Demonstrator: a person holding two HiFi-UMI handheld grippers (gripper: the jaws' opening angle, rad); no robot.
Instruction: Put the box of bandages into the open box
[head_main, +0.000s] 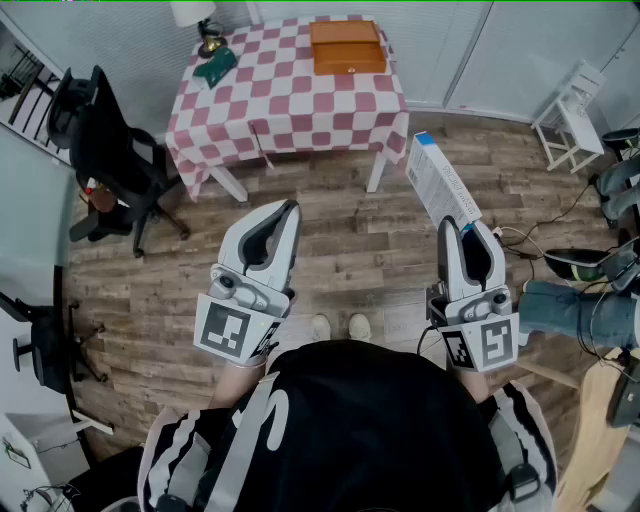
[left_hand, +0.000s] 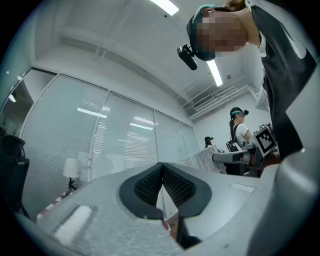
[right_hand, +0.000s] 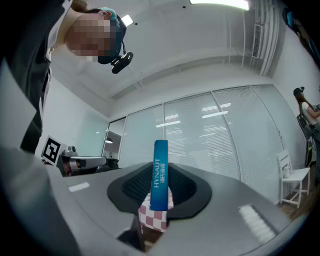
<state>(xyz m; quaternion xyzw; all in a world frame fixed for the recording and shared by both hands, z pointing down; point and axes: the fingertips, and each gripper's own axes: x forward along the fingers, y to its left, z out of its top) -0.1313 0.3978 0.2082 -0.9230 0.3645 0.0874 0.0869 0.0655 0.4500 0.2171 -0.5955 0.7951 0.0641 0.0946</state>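
Wood floor (head_main: 340, 250) fills most of the head view. At the top stands a counter (head_main: 290, 100) w/ a red & white checked cloth. An orange box (head_main: 347, 47) sits on the far right part of the cloth. A lamp (head_main: 195, 15) & a green thing (head_main: 215, 65) sit at the far left corner. Can't tell from here if the orange box's lid is up. A black chair (head_main: 110, 150) is left of the counter, and a small white chair (head_main: 572, 115) is off to the right.

The person stands well back from the counter, w/ shoes (head_main: 321, 327) on the floor and both tools held out in front.

The right gripper (head_main: 455, 228) holds the box of bandages (head_main: 437, 175). Its fingers (right_hand: 132, 185) are clenched on the box's two wide sides. The box is white w/ a blue end. It sticks up out of the fingers, tilted, w/ the blue end farthest from the hand. It's in the air over the floor, well apart from the counter & the orange box. In the right gripper view its thin blue edge faces the camera, w/ "HYNAUT" on it, and a bit of checked cloth shows under it.

The left gripper (head_main: 285, 212) holds nothing. Its fingers (left_hand: 145, 187) are pressed together at the tips. It's also up over the floor, beside the right one but apart from it.

Another person (left_hand: 240, 132) stands far off in the left gripper view.
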